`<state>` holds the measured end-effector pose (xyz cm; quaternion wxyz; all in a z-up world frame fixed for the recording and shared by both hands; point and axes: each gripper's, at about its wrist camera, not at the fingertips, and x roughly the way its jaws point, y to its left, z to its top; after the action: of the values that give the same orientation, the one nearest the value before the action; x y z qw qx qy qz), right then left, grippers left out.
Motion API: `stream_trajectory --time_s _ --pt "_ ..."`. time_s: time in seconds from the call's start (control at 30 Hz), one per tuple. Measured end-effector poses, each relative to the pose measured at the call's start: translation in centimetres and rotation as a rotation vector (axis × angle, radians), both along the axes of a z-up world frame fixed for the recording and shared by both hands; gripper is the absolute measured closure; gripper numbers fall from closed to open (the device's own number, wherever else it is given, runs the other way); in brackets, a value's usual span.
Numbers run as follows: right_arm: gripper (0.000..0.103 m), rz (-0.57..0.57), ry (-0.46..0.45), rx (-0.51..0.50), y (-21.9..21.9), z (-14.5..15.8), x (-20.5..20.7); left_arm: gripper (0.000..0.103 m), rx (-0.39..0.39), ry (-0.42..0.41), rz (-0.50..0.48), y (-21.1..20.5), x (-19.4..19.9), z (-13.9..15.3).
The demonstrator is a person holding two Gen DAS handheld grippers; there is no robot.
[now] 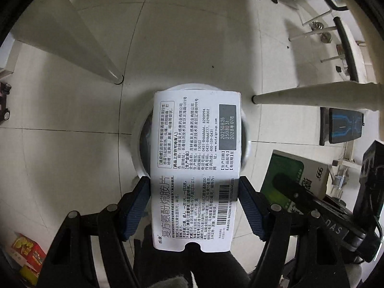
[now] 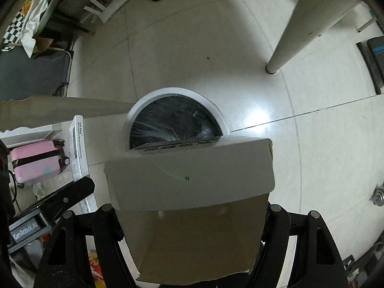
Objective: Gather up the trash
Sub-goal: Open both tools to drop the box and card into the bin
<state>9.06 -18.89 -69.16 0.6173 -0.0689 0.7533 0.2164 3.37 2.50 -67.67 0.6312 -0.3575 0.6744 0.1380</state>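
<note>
My left gripper [image 1: 194,206] is shut on a flat white medicine box [image 1: 195,158] with black print and a barcode, held above the round white trash bin [image 1: 135,148] with a black liner. My right gripper [image 2: 192,218] is shut on an open grey-and-brown cardboard box [image 2: 192,206], held just short of the same bin [image 2: 176,120], whose dark bag shows behind the box. The right gripper with its green-faced box [image 1: 290,177] shows at the right of the left wrist view. The left gripper's white box [image 2: 78,153] shows edge-on at the left of the right wrist view.
White table legs [image 1: 103,55] [image 1: 312,96] stand on the tiled floor beside the bin. A red and yellow package [image 1: 26,254] lies at lower left. A pink suitcase [image 2: 36,160], a folding chair [image 2: 31,72] and a dark mat [image 2: 374,60] are around.
</note>
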Motion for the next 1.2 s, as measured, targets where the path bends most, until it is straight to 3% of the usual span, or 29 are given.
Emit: stream_trajectory --time_s 0.13,0.2,0.5,0.67,0.9,1.2 --pt "0.018 -0.001 0.011 0.014 0.4 -3.0 0.4 0.010 -0.002 0.000 0.018 0.4 -0.6 -0.3" --pt "0.000 -0.003 0.017 0.024 0.6 -3.6 0.6 0.009 0.021 0.013 0.014 0.8 -0.9 -0.1" --pt "0.000 0.046 -0.027 -0.026 1.5 -2.8 0.7 0.009 0.226 0.077 -0.031 1.1 -3.7 3.8" --pt "0.000 0.072 -0.066 -0.072 1.9 0.1 -0.2 0.009 0.287 0.101 -0.057 0.6 -4.4 5.7" --pt "0.000 0.103 -0.098 -0.101 1.7 5.6 -1.1 0.009 0.295 0.103 -0.058 0.0 -5.5 9.2" --pt "0.000 0.116 -0.126 -0.100 1.1 15.6 -3.1 0.009 0.306 0.076 -0.045 -0.5 -6.4 16.1"
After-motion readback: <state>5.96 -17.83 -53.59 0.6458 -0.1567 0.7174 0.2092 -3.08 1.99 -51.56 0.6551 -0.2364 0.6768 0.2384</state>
